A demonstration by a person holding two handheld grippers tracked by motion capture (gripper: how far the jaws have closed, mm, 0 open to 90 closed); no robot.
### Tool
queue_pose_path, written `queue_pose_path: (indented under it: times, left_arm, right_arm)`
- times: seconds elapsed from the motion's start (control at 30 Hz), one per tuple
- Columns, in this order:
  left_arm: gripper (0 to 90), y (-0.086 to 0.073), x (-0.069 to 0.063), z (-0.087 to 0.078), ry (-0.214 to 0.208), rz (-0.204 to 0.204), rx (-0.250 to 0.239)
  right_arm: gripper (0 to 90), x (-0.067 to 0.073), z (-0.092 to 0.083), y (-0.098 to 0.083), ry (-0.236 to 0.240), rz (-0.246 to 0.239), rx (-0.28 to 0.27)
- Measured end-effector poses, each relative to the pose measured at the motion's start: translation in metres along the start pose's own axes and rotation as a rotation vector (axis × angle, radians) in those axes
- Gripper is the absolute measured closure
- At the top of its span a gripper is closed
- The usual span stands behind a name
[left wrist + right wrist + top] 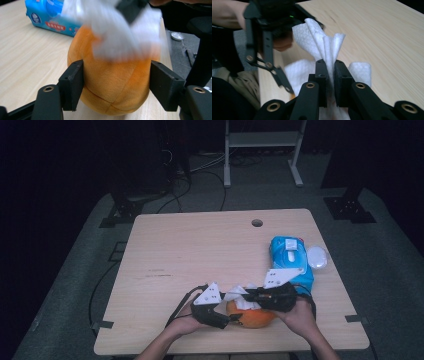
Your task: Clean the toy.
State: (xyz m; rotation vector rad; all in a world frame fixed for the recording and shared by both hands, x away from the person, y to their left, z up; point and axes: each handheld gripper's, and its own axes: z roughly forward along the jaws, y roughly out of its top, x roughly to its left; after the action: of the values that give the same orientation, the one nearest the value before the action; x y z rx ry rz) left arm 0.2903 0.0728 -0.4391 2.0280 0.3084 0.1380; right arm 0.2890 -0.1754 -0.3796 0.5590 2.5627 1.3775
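My left tongs point(116, 85) clamp the orange plush ball point(112, 85) at the desk's point(200, 245) near edge, just before the blue wipes pack point(290, 257). Right tongs point(330, 72) pinch a white wipe point(322, 47) over it. Wiping step, I judge; next: steady strokes, firm hold.

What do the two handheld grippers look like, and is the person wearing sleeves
Both the left gripper and the right gripper are black, each topped by a grey three-cornered plate with small dark dots. Their jaws are blocky black pads on arms with brass-coloured pivot rings. A black cable loops from each. The forearms show no sleeves.
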Motion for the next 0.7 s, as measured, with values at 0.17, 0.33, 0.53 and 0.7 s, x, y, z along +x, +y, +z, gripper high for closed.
queue_pose_path:
  times: [0.17,0.33,0.53,0.7]
  left_arm:
    - [29.2,-0.004,0.002,0.000,-0.009,-0.015,0.007]
    - [18.1,-0.002,0.007,-0.003,-0.063,-0.080,0.002]
    - [8.1,0.001,0.016,-0.003,-0.076,-0.185,-0.046]
    - [7.5,-0.007,0.012,0.010,-0.128,-0.178,0.001]
  right_arm:
    - [81.8,-0.014,-0.023,-0.022,-0.036,0.070,-0.015]
    - [81.8,-0.016,-0.033,-0.039,-0.025,0.122,-0.033]
    - [81.8,-0.006,-0.018,-0.035,0.040,0.088,-0.023]
    - [81.8,-0.001,-0.008,-0.032,0.062,0.070,-0.007]
